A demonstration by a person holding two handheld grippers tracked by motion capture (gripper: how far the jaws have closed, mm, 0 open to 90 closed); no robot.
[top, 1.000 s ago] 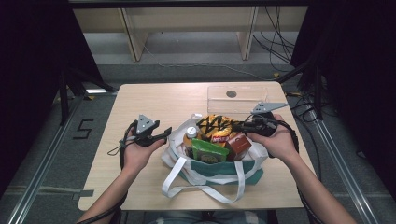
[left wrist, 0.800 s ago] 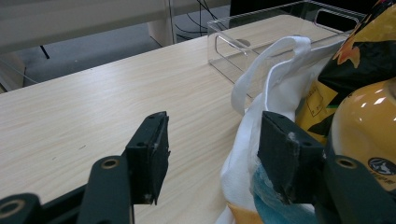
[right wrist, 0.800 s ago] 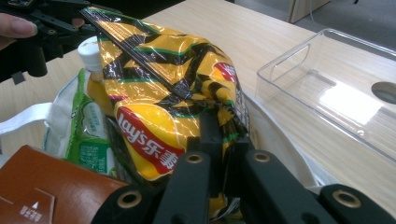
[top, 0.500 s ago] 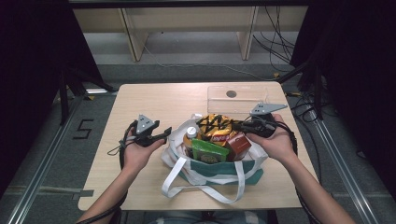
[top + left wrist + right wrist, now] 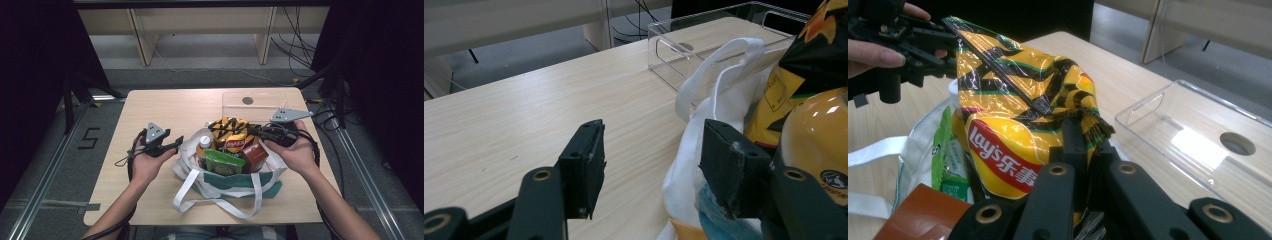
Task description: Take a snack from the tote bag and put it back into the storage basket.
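Black right tool is clamped on the chip bag, while the left tool rests level, jaws apart.

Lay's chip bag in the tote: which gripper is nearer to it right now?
Right. The right gripper is shut on the Lay's chip bag at its edge; the left gripper is open beside the tote bag, off the chips.

Our two hand-held grippers

We see the black left gripper and right gripper, each bearing a grey three-cornered plate, brass-ringed screws and trailing black cable.
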